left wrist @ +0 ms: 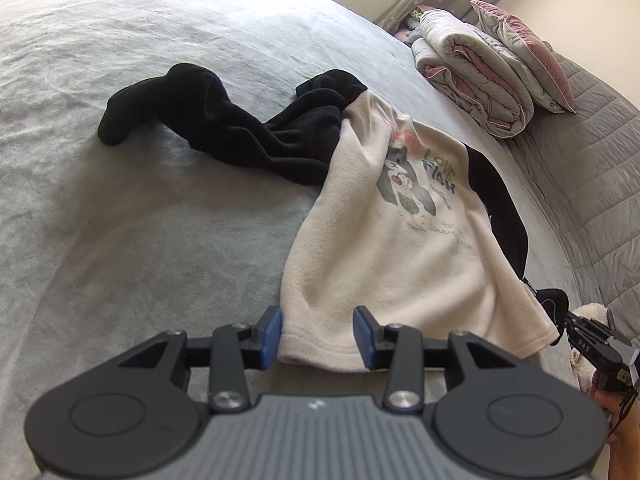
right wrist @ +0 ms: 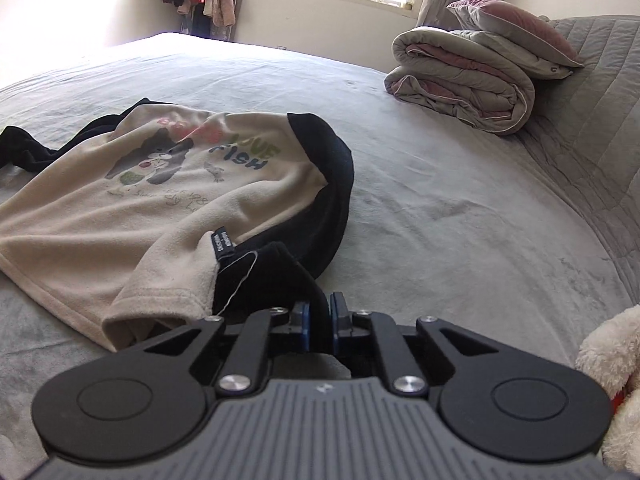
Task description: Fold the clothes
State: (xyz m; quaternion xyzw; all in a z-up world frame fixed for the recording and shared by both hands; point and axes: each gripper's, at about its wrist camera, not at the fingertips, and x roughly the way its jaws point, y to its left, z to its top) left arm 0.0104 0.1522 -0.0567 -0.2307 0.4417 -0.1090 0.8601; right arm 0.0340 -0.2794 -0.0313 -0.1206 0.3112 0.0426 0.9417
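Fleecy cream sweatshirt (left wrist: 360, 248), black sleeves, rumpled on plush grey bedspread (left wrist: 140, 240).

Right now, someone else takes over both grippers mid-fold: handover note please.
Left gripper: open, jaws straddling the hem of the cream sweatshirt, pads not pressing it.
Right gripper: shut on the black sleeve cuff on its side of the shirt.
Sweatshirt lies print-up and rumpled on the grey bed sheet; the other black sleeve trails out crumpled across the bed.
Folded duvet and pillow sit at the headboard end, clear of the work.
Done: nothing folded yet.
Left: close left on the hem, flatten the body, fold both sleeves in, fold the body.
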